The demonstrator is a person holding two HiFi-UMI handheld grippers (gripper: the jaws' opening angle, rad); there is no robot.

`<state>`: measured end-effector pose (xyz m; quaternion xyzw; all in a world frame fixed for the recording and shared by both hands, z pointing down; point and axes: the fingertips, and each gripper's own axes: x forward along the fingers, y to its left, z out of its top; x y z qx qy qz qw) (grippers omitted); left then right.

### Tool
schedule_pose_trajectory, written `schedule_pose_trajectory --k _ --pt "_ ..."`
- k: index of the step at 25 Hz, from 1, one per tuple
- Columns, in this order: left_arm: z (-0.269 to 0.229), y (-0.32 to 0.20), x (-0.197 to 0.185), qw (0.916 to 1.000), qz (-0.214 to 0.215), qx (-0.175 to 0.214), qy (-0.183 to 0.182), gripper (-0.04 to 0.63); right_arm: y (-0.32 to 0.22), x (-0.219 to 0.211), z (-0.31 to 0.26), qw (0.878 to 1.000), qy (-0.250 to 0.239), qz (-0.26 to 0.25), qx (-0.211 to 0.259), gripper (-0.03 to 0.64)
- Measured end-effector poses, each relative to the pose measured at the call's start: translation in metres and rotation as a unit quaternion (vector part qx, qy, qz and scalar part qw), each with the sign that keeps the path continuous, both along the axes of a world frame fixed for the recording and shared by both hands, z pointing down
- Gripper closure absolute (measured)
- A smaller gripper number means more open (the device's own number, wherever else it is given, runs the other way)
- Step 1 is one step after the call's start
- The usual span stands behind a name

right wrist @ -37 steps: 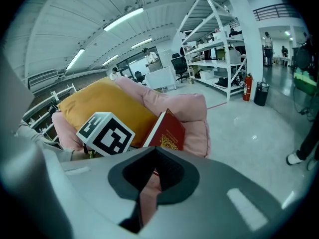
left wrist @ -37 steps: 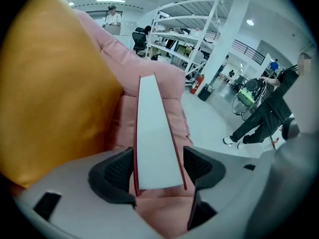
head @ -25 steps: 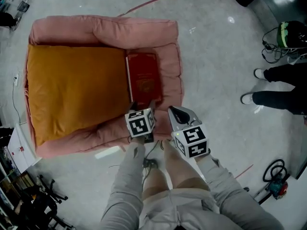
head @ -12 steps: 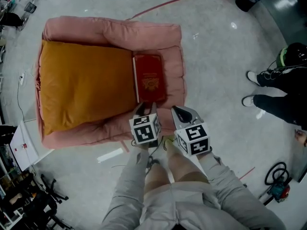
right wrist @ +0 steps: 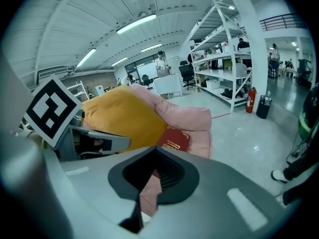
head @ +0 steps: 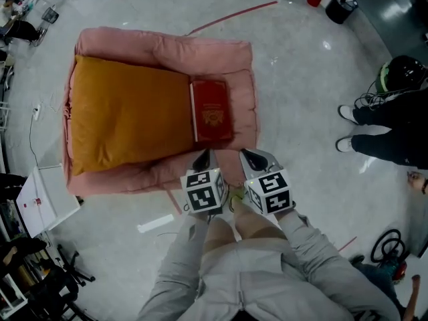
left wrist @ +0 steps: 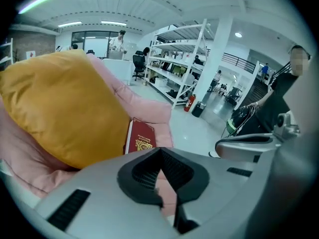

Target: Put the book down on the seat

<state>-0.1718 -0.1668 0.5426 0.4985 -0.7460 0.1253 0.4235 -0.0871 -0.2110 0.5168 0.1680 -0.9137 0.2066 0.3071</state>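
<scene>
Looking down, head view: one red book (head: pixel 212 111) lies flat on the pink seat (head: pixel 167 45), touching the right edge of one orange cushion (head: pixel 127 116); two tongs, left tongs (head: pixel 203 158) and right tongs (head: pixel 251 158), hang by the seat's near rim, clear of the book.
Left gripper view: left tongs have just closed up and are clenched, nothing between them; one book beyond, on the seat.
Right gripper view: right tongs clenched, empty; one book beside the cushion.

I can read nothing here. The red book (head: pixel 212 110) bears gold lettering and an emblem too small to make out; my two cubes (head: pixel 203 191) show only square black-and-white patterns.
</scene>
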Motion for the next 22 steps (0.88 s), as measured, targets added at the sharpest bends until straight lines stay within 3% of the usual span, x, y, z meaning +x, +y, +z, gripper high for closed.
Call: schedule_pose_trajectory --k 12,22 --pt "-0.032 0.034 0.016 1.0000 0.005 0.006 -0.003 0.588 0.020 0.019 -0.017 1.000 0.000 -0.028 0.003 0.617" --pt "-0.045 0.030 0.017 0.9997 0.002 0.022 0.000 0.589 0.019 0.014 -0.033 0.999 -0.009 -0.047 0.024 0.617"
